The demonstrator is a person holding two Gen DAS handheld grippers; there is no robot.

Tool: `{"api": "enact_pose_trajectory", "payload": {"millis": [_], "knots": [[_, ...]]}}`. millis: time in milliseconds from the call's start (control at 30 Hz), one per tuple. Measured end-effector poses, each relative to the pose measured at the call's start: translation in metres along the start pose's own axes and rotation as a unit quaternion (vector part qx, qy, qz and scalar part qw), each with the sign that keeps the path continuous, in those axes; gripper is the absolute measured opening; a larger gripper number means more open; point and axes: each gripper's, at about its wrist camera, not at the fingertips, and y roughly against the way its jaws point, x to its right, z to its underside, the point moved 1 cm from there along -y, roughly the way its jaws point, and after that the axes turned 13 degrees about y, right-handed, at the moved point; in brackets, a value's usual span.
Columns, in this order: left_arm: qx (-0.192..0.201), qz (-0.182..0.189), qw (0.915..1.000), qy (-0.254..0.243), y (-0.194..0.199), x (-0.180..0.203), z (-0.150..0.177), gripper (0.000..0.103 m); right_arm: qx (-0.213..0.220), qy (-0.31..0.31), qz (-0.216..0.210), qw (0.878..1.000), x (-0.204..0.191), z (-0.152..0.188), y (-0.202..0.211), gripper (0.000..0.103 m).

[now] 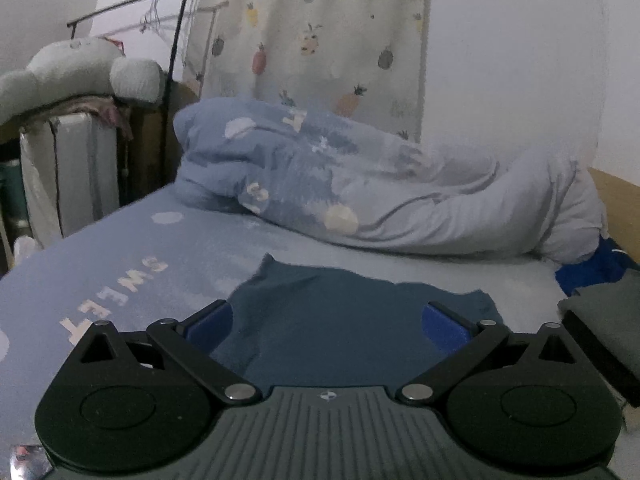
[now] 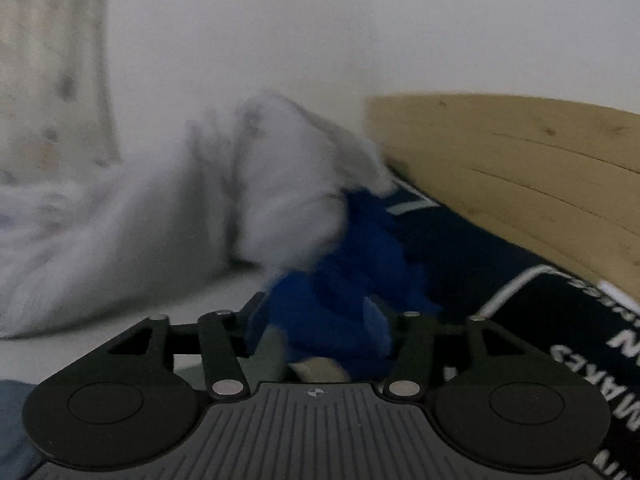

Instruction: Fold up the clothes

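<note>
A dark teal garment [image 1: 340, 320] lies flat on the light blue bed sheet [image 1: 120, 264]. My left gripper [image 1: 328, 316] hovers just over its near part, open, with a blue pad on each side and nothing pinched. In the right wrist view a bright blue garment [image 2: 344, 280] is bunched between the half-closed fingers of my right gripper [image 2: 316, 320], which looks shut on it. That view is blurred. A grey-green cloth [image 2: 270, 360] shows under the fingers.
A crumpled blue and white duvet [image 1: 360, 184] fills the back of the bed. A folded dark grey garment [image 1: 604, 320] lies at the right edge. A wooden headboard [image 2: 520, 168] and a dark printed pillow [image 2: 540, 312] stand on the right. Curtain [image 1: 320, 32] and clothes rack [image 1: 132, 12] are behind.
</note>
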Motion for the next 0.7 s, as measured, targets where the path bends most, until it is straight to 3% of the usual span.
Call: {"api": "enact_pose_trajectory", "payload": {"millis": [100,133,200,267,333,367,500,600,667,700], "knots": [[0.013,-0.001,0.9999,0.006,0.014,-0.004,-0.007,0.103,0.015,0.011,-0.069,0.997,-0.006,0.012,0.032,0.056],[0.017,0.001,0.9998,0.011,0.021,-0.008,-0.01,0.103,0.007,0.015,-0.082,0.997,-0.009,0.02,0.039,0.038],[0.023,0.003,0.9996,0.018,0.034,-0.013,-0.016,0.103,-0.031,0.018,-0.086,0.996,-0.01,0.041,0.045,0.011],[0.033,0.004,0.9993,0.02,0.049,-0.018,-0.022,0.103,-0.085,0.012,-0.054,0.995,-0.003,0.064,0.037,0.011],[0.041,0.008,0.9986,0.031,0.064,-0.024,-0.028,0.103,-0.122,0.003,0.028,0.992,0.013,0.079,0.033,0.012],[0.046,0.01,0.9983,0.036,0.071,-0.026,-0.03,0.103,-0.119,-0.018,0.081,0.989,0.021,0.08,0.041,0.014],[0.065,0.017,0.9967,0.046,0.098,-0.036,-0.038,0.103,-0.044,-0.092,0.163,0.981,0.026,0.069,0.11,0.017],[0.071,0.019,0.9957,0.057,0.112,-0.047,-0.043,0.103,-0.01,-0.074,0.119,0.99,0.002,0.056,0.165,0.02],[0.067,0.022,0.9949,0.072,0.119,-0.059,-0.045,0.103,0.012,-0.062,0.084,0.994,-0.017,0.046,0.203,0.035],[0.064,0.025,0.9943,0.082,0.12,-0.065,-0.046,0.103,0.026,-0.058,0.064,0.996,-0.026,0.041,0.223,0.05]]}}
